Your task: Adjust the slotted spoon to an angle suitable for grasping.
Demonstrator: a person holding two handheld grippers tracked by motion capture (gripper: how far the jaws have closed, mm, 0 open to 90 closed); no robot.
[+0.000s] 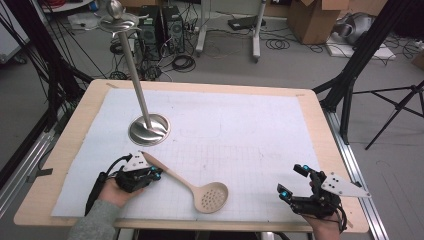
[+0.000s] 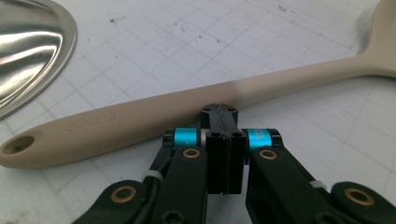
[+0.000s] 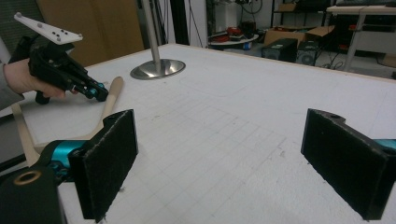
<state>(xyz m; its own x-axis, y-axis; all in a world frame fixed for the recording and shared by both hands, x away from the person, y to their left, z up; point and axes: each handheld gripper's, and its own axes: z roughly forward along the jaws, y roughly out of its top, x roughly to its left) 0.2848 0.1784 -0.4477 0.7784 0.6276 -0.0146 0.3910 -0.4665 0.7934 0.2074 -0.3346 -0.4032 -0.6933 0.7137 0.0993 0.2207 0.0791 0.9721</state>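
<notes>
While the steel stand [image 1: 148, 129] rises at the bench's [image 1: 250, 90] left, the left gripper [image 1: 155, 174], jaws pressed together and empty, touches the handle of the beige slotted spoon [image 1: 200, 189] lying flat; the right gripper [image 1: 292, 181] waits well apart, jaws wide.

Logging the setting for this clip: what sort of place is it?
Most likely a lab or workshop: computer towers and loose cables on the floor, cardboard boxes, and black tripod legs around the table.
</notes>
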